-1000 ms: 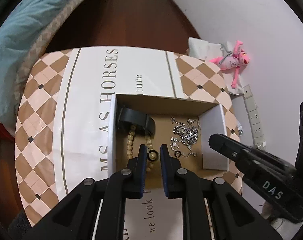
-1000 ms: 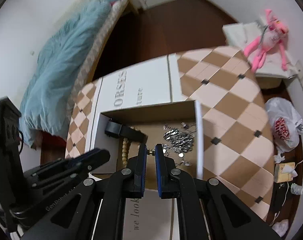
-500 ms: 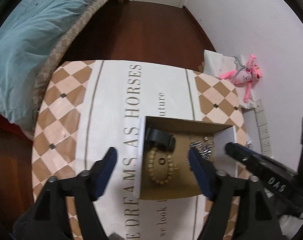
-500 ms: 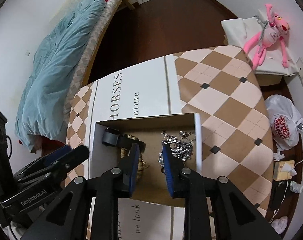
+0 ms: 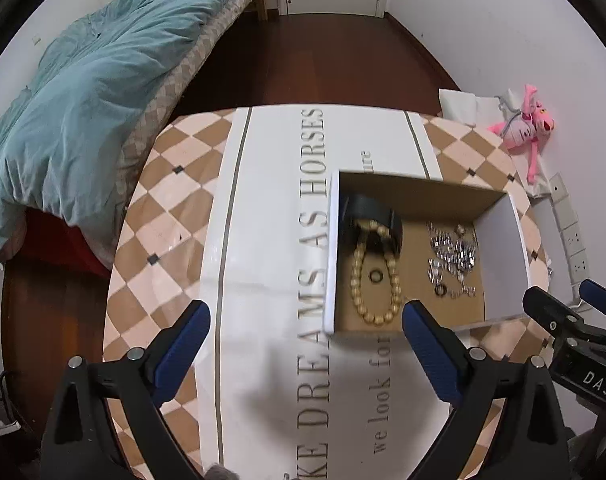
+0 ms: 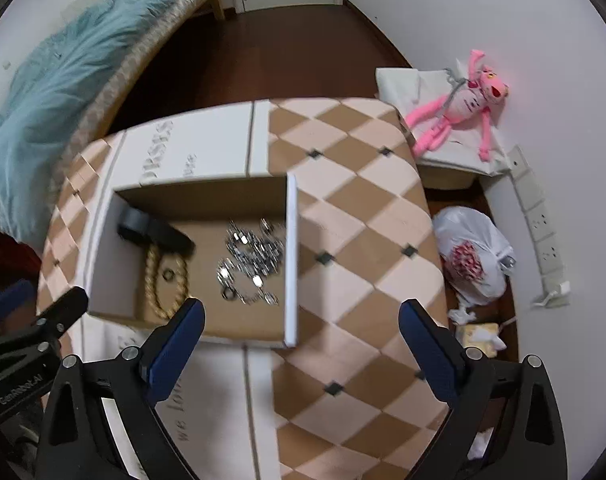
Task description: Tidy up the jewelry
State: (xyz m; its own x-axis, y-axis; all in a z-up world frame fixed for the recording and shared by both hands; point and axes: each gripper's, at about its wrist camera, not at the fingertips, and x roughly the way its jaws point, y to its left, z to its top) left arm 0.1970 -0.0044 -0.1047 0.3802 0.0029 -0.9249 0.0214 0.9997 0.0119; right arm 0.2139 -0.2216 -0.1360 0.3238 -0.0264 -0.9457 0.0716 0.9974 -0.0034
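Hovering over the near edge of the table, the left gripper (image 5: 303,320) and the right gripper (image 6: 301,316) both stood spread wide with nothing between their blue pads; the jaws of each had just been opening, and no piece of jewelry was caught in either. Ahead of both, past the near wall, sat the cardboard box (image 5: 330,248) on the checkered tablecloth (image 5: 163,216). From the left gripper the box lay forward and to the right; just beyond its right fingertip rested the bead bracelet (image 5: 377,272), an oval loop whose long axis ran straight away from the gripper, with a small dark ring (image 5: 376,275) inside it. Farther along, a black band (image 5: 373,212) covered the loop's far end. To the right of the beads, apart from them, lay the heap of silver chain (image 5: 453,256). From the right gripper the same heap (image 6: 253,258) sat forward and just beyond the left fingertip, spread with no clear long axis, motion blur hiding the links. Judgement: the left gripper was nearer the beads, the right nearer the chain. Beyond the table: bed with teal duvet (image 5: 75,112), pink plush toy (image 6: 459,108).
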